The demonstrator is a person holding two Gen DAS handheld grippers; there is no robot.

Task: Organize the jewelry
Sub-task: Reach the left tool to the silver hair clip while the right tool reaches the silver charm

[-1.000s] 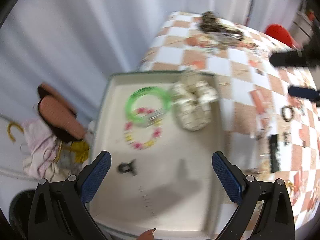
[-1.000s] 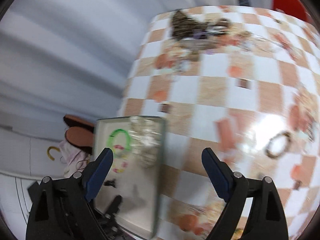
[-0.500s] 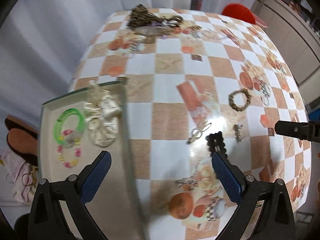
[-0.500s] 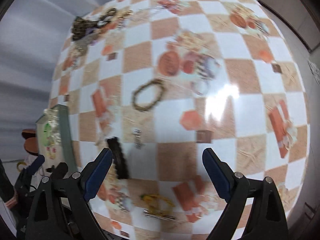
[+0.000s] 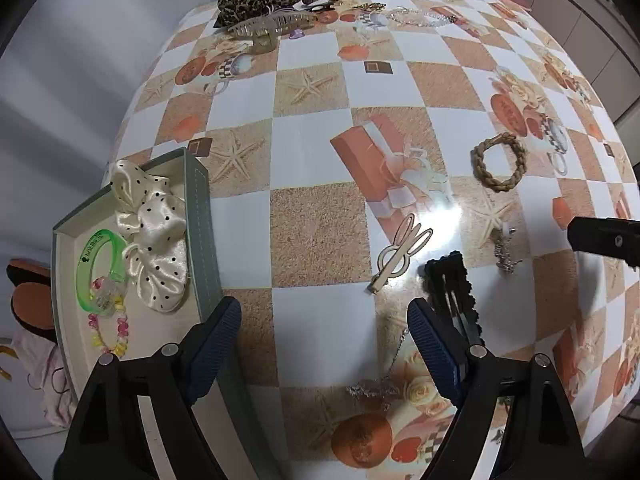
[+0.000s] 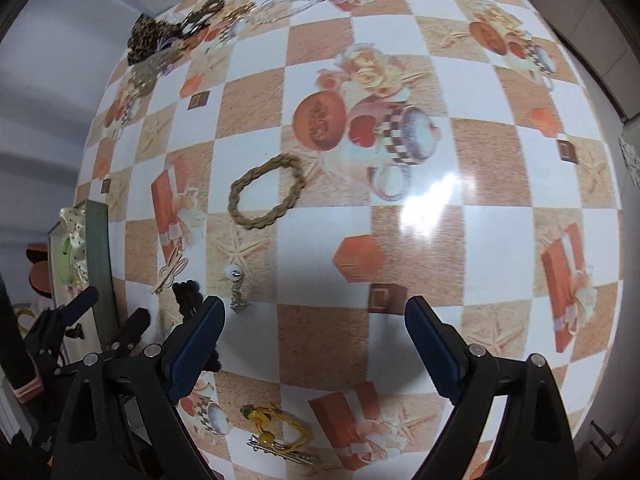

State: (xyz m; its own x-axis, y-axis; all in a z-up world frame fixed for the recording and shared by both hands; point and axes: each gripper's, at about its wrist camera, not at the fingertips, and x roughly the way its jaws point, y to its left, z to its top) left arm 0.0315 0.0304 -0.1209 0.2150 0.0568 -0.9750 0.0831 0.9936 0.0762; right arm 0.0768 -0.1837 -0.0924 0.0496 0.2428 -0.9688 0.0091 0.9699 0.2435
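Left gripper (image 5: 324, 340): pointing down at the table, jaws wide but closing; only bare cloth between the pads, nothing gripped.
Right gripper (image 6: 314, 338): also aimed down, jaws spread wide, empty, a bare white square under the gap.
Tray (image 5: 200, 216): grey, sits at the table's left edge, one side overhanging the floor; the left gripper's left finger (image 5: 218, 338) sits right by the tray's near wall.
In the tray: white dotted scrunchie (image 5: 154, 236), green bangle (image 5: 96, 268), bead bracelet (image 5: 112, 328), all packed toward the far end.
Black clip (image 5: 450, 284): on the table, just beyond the left gripper's right finger, partly hidden by it.
Cream clip (image 5: 400, 256): lying loose just left of the black clip, open cloth all round.
Braided band (image 6: 266, 190): well ahead of the right gripper, clear on every side.
Pearl earring (image 6: 234, 284): just beyond the right gripper's left finger.
Yellow piece (image 6: 280, 426): low between the right fingers, near the table's front edge.
Far edge: leopard scrunchie (image 5: 240, 0) and a heap of clips and chains crowd that corner.
Open room: the table's middle is wide and free.
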